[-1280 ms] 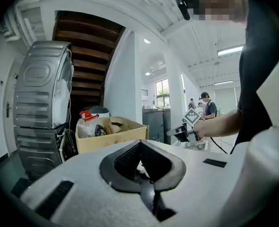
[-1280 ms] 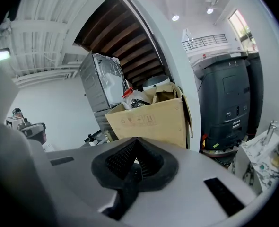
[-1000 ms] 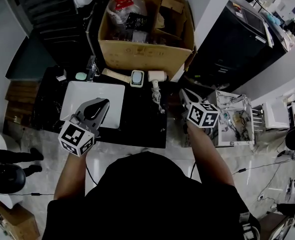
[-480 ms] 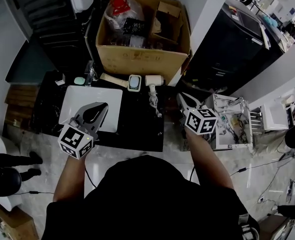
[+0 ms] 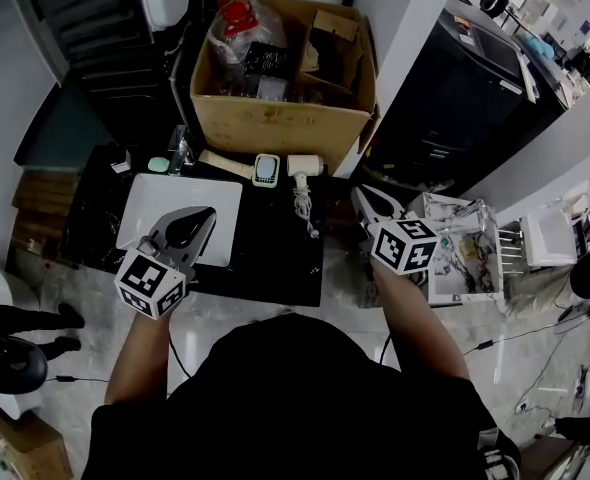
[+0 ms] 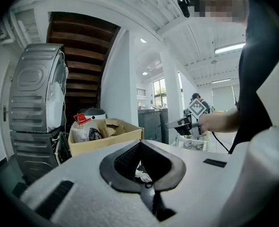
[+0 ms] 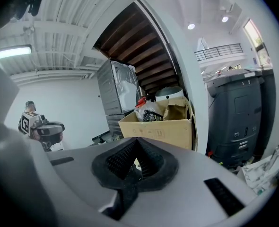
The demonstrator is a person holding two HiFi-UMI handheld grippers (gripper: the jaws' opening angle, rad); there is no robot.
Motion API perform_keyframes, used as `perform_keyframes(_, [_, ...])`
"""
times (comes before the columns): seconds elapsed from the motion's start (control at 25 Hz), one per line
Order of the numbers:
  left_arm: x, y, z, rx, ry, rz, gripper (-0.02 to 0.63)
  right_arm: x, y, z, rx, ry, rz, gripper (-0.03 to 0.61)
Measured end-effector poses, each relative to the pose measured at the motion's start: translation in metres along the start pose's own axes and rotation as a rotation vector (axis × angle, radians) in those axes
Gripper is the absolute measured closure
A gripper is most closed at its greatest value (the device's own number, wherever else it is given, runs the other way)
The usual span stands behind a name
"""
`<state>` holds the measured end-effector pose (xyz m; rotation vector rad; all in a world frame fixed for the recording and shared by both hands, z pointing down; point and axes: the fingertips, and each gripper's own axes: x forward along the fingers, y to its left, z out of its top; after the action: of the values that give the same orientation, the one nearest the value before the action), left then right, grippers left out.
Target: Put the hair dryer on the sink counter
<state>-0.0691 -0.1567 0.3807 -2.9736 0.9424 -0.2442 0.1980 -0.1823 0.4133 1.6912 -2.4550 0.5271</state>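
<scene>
The white hair dryer (image 5: 306, 166) lies on the black sink counter (image 5: 275, 253) by the back edge, its coiled cord (image 5: 303, 208) trailing toward me. My right gripper (image 5: 363, 197) hangs at the counter's right end, to the right of the cord and apart from it, shut and empty. My left gripper (image 5: 191, 220) is shut over the white basin (image 5: 145, 196), holding nothing. In the left gripper view a bit of white cord (image 6: 142, 175) shows beyond the closed jaws, with the right gripper (image 6: 177, 123) farther off.
A large open cardboard box (image 5: 285, 118) full of items stands behind the counter. A wooden-handled brush (image 5: 225, 163), a small white device (image 5: 266, 170) and a green soap (image 5: 156, 164) lie along the back edge. A dark cabinet (image 5: 465, 88) and a white bin (image 5: 465, 253) stand to the right.
The right gripper has risen a little at the counter's right end. The left gripper has stayed over the basin. Both remain shut.
</scene>
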Motion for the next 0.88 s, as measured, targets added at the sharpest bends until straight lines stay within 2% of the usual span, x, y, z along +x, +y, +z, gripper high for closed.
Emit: perform_keyframes(0.88, [0.009,-0.018,0.002,-0.016,0.002,0.029,0.601,-0.011,-0.009,-0.003,-0.042,0.003,0.03,0.569])
